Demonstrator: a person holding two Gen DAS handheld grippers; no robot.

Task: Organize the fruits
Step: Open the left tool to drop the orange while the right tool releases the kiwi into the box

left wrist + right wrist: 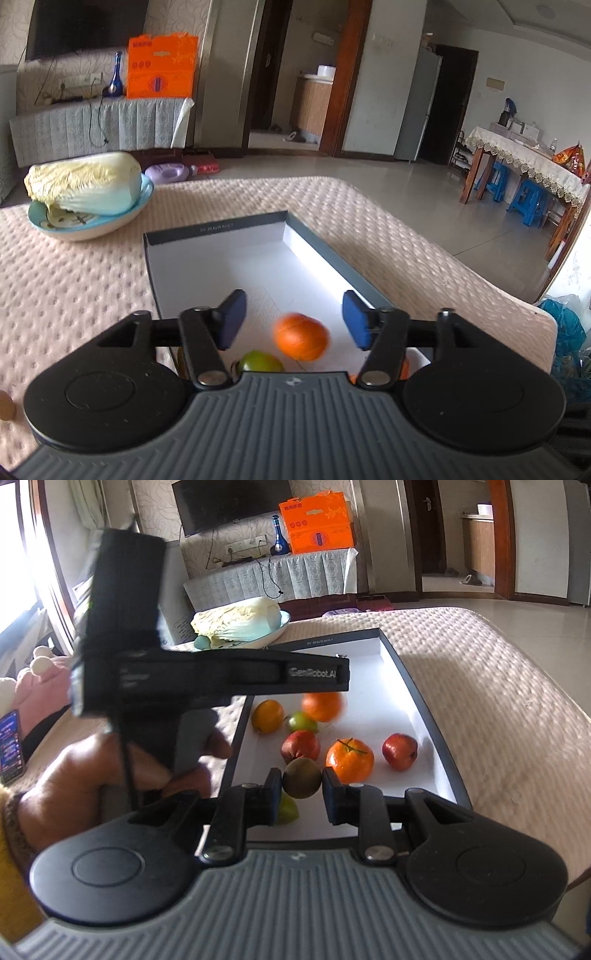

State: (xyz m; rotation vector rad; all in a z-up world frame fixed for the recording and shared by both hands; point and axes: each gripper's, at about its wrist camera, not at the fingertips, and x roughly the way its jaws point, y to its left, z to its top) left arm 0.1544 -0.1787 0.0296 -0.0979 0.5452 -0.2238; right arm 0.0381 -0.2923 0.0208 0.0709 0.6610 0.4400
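A blurred orange [301, 336] sits in the shallow white-floored box [221, 254], below and between the spread blue pads of the left gripper [293, 319], which touch nothing. Its smeared outline leaves unclear whether it rests on the box floor or is in the air. Beside it a green fruit [260, 362] is half hidden behind the gripper's body. In the right wrist view the same orange [322, 706] is partly covered by the left gripper's black frame, with a person's hand [110, 771] on its handle. The right gripper [302, 794] pinches a brownish kiwi-like fruit [302, 777] between its pads over the near end of the box. Further in lie a yellow-orange citrus [267, 716], two red fruits [301, 746] and [400, 751], and a stemmed tangerine [349, 759]. A pale green fruit [287, 808] is mostly hidden behind the left pad. Beyond the box, a cabbage [85, 182] fills a blue bowl [88, 225].
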